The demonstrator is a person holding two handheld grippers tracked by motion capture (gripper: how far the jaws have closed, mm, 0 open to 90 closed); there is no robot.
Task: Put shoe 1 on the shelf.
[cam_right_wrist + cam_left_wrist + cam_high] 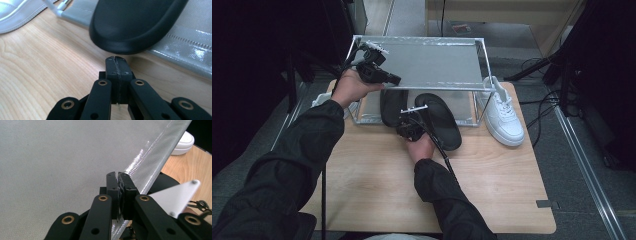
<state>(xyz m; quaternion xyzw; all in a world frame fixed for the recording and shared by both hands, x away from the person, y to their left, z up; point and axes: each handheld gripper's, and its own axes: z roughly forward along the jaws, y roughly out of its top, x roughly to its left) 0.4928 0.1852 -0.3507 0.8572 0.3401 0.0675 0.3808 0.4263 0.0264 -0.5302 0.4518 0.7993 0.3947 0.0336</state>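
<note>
1. The right gripper [116,60] has its jaws pressed together with nothing between them. In the right gripper view its tip sits just short of the rounded end of the black slipper [135,25], low over the table [50,62].
2. In the high view the right gripper [411,125] sits just beside the near left edge of that black slipper [439,120]. The slipper lies half under the shoe rack [427,62], its other end sticking out onto the table [492,190] toward the person.
3. The slipper's long axis runs slantwise from the rack's lower level out toward the table's near right. The right gripper faces one side of that near end, so I judge the coming move to be a push or nudge along that axis, into the rack.
4. The left gripper [119,178] is pinching the front edge of the rack's grey fabric top shelf [62,157], the edge caught between its pads. In the high view it holds the rack's front left corner [374,70], well away from the slipper.
5. The right hand is clearly the nearer one to the slipper; the left looks set to steady the rack.
6. A second black slipper [393,106] lies left of the first, under the rack. A white sneaker [502,117] stands on the table beside the rack's right end.
</note>
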